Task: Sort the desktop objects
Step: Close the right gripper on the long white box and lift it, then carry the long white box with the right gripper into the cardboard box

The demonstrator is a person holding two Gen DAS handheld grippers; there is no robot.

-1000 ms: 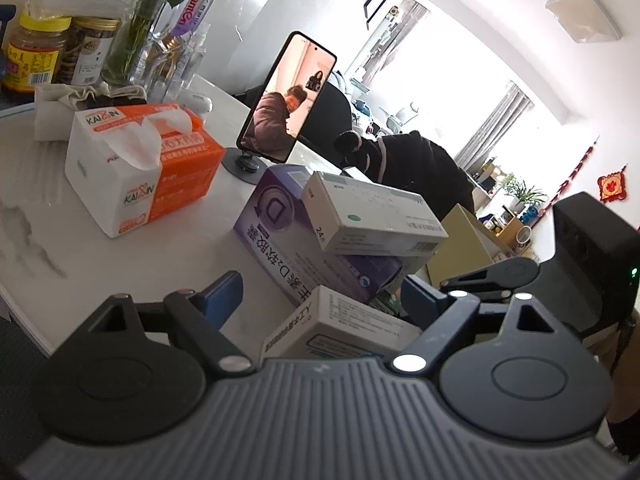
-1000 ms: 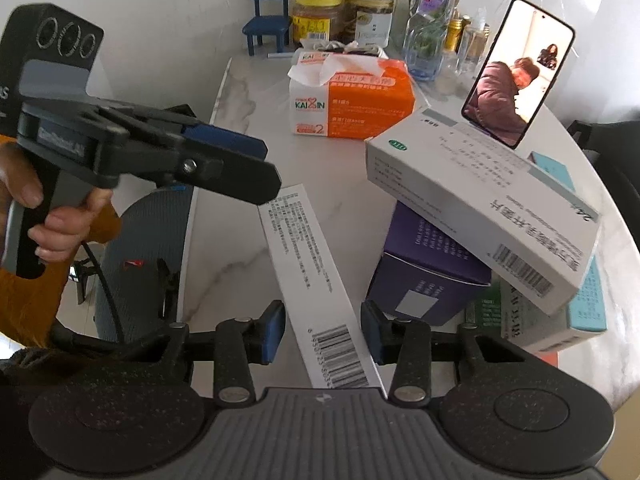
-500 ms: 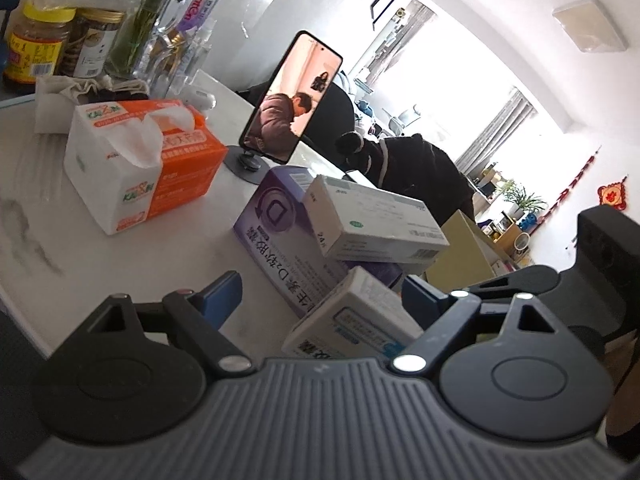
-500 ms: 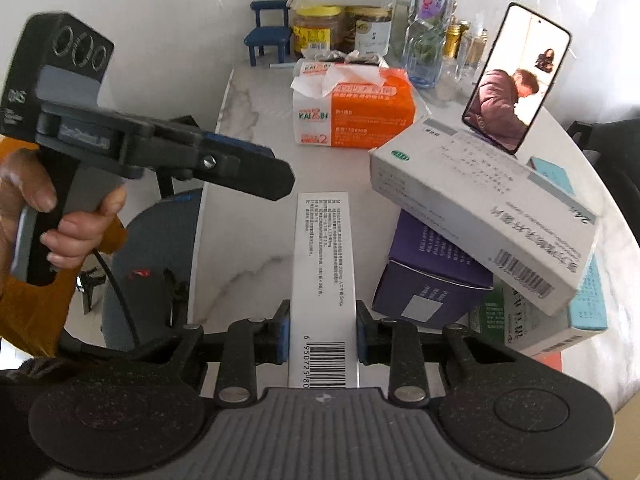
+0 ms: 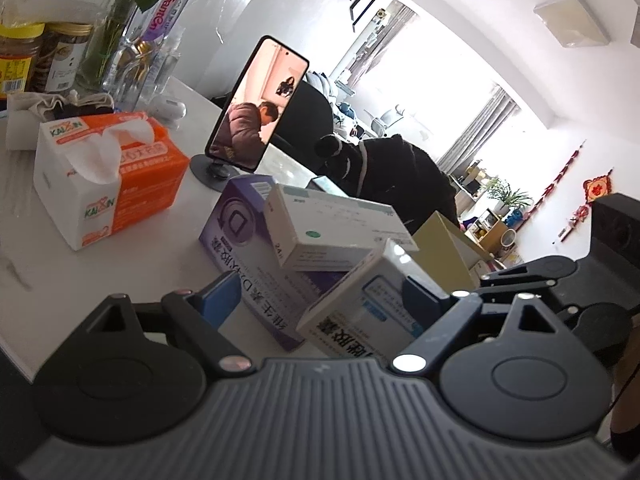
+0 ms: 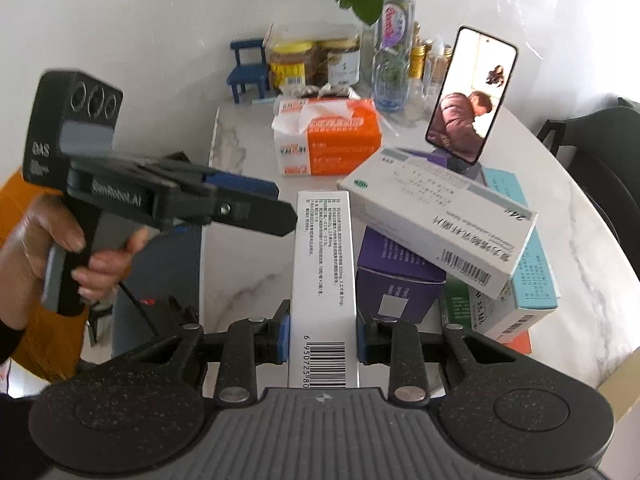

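Observation:
My right gripper (image 6: 323,338) is shut on a long white box (image 6: 323,272) at its barcode end; the box points away from me, raised over the marble table (image 6: 248,280). That same box (image 5: 360,312) shows tilted between my left gripper's fingers in the left wrist view. My left gripper (image 5: 320,300) is open, its pads apart from the box. A hand holds the left gripper (image 6: 272,206) just left of the box. To the right, a white box with a green dot (image 6: 436,216) lies slanted on a purple box (image 6: 396,276).
An orange tissue pack (image 6: 328,136) and a phone on a stand (image 6: 470,96) stand behind the boxes. Jars, a bottle and a small blue chair (image 6: 248,68) line the far wall. A teal box (image 6: 532,272) and a green-and-white box (image 6: 480,308) lie at the right.
My right gripper closed on the long white box, straightened it and lifted it off the table. In the left wrist view the box has risen and tilted. The left gripper has hardly moved.

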